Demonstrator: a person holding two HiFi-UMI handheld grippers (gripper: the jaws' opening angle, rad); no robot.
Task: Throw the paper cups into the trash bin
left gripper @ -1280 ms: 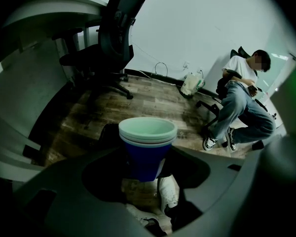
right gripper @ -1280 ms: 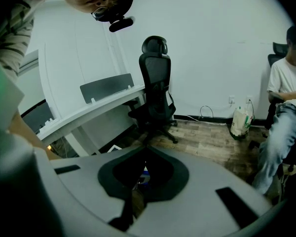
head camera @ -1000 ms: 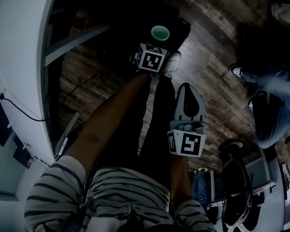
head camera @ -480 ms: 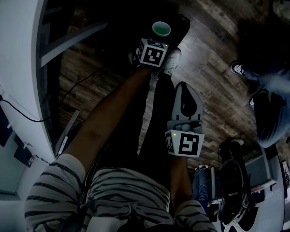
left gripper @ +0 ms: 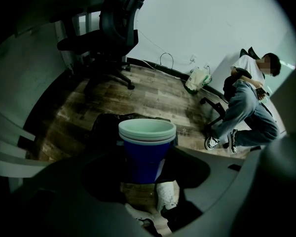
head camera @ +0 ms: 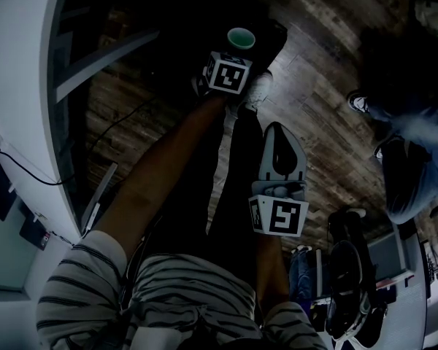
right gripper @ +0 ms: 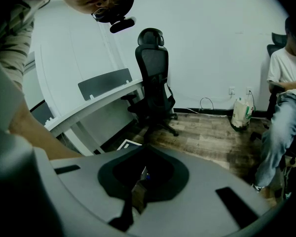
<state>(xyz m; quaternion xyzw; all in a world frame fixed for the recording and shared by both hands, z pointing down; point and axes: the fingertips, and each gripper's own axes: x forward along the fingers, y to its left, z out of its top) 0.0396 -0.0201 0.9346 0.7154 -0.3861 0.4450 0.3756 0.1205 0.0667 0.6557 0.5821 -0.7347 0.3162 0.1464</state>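
While the person stood over the wooden floor (head camera: 317, 115), the head view showed the left gripper (head camera: 236, 53) stretched out to the far side with paper cups (head camera: 241, 39) at its tip, pale rim up, just beside the dark trash bin (head camera: 271, 39). The right gripper (head camera: 280, 141) hung nearer, over the person's leg, well apart from the cups. A white desk (head camera: 18, 86) curved along the left.

Seen from the left gripper view, the jaws were clamped on the blue body of the nested cups, which stood upright. The black bin lay just beyond and below them, and a white shoe (left gripper: 167, 195) showed underneath. An office chair (left gripper: 111, 38) stood far left, and a seated person (left gripper: 249, 107) far right.

Seen from the right gripper view, the jaws were pressed together with nothing between them. A white bag (right gripper: 240, 113) leaned against the far wall.
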